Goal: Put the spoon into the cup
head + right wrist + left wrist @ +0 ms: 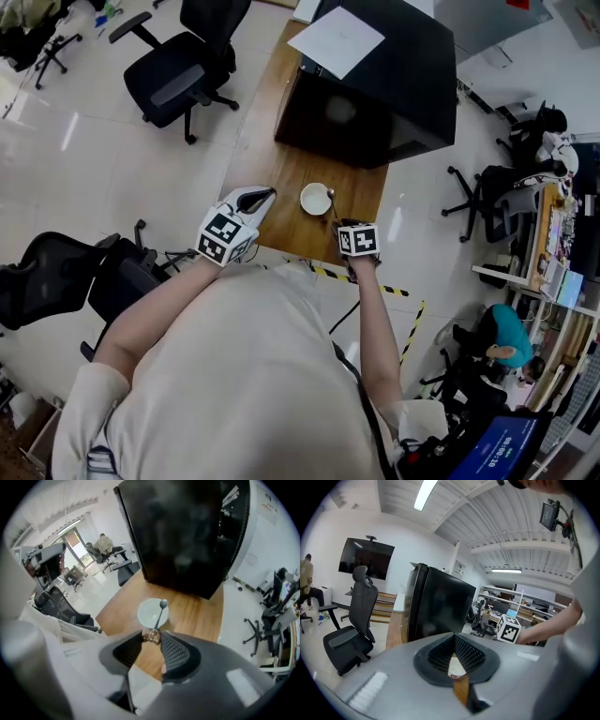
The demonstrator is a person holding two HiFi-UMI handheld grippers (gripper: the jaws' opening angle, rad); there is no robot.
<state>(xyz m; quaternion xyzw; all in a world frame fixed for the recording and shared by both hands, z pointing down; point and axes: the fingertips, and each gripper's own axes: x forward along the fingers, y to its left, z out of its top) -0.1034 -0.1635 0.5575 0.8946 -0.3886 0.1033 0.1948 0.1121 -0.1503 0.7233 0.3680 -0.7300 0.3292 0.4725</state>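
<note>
Clamping spoon (160, 614) handle, right gripper (152, 637), handle tip part-hidden; bowl by cup (147, 614) rim; left gripper (454, 641) closed

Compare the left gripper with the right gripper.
The right gripper clamps the spoon's handle; the left gripper holds nothing, its jaws together. The right gripper points steeply down, with the spoon's bowl at the cup's rim; the left gripper points nearly level, off to the cup's side. Both hover at the table's near end.
</note>
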